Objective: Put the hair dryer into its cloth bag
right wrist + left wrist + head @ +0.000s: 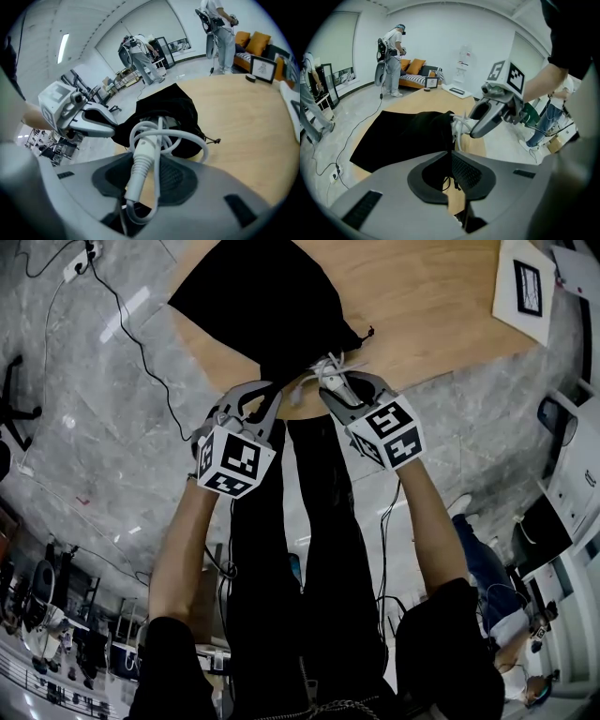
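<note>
The black cloth bag [262, 301] lies on the round wooden table [441, 315], its mouth toward the near edge. My left gripper [265, 392] is shut on the bag's black rim [440, 140] at the mouth. My right gripper [336, 381] is shut on the hair dryer's white cord [140, 161], gripping its thick ribbed end just above the mouth. Loops of the cord [323, 369] bunch over the opening [161, 123]. The dryer's body is hidden inside the bag [164, 103]. The two grippers sit close together, the left gripper [101, 124] beside the cord.
A framed picture [525, 287] stands at the table's far right. A power cable [122, 315] trails across the grey floor at the left. People [393, 56] stand further back in the room by an orange sofa [417, 70].
</note>
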A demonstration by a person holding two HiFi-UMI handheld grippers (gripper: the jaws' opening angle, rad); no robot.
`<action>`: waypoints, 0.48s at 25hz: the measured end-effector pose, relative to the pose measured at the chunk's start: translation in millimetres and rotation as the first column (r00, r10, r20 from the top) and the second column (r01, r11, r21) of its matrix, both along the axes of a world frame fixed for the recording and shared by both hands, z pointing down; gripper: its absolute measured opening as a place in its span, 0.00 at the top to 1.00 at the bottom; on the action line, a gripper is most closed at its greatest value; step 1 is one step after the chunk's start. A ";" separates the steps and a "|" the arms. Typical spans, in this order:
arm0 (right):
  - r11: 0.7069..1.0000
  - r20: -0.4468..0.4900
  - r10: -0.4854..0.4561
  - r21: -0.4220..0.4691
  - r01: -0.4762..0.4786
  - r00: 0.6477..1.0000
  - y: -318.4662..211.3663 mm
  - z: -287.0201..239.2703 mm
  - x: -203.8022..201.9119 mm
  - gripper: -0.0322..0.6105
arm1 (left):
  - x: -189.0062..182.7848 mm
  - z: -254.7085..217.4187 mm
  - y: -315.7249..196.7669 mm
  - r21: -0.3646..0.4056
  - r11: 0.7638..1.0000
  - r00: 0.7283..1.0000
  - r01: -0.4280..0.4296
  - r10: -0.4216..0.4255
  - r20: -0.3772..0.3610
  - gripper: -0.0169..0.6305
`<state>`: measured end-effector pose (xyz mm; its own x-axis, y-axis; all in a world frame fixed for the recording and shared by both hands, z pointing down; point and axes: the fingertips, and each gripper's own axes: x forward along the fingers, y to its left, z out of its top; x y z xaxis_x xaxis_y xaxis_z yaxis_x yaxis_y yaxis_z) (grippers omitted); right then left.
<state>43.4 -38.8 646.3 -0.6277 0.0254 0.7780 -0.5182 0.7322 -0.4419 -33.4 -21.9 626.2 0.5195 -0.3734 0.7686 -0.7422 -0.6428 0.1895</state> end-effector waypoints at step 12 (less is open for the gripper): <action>1.000 0.078 0.014 0.011 -0.015 0.997 -11.2 -8.5 -24.0 0.71 | 4.4 -12.0 -2.4 0.057 0.998 0.999 -0.039 0.040 -0.018 0.93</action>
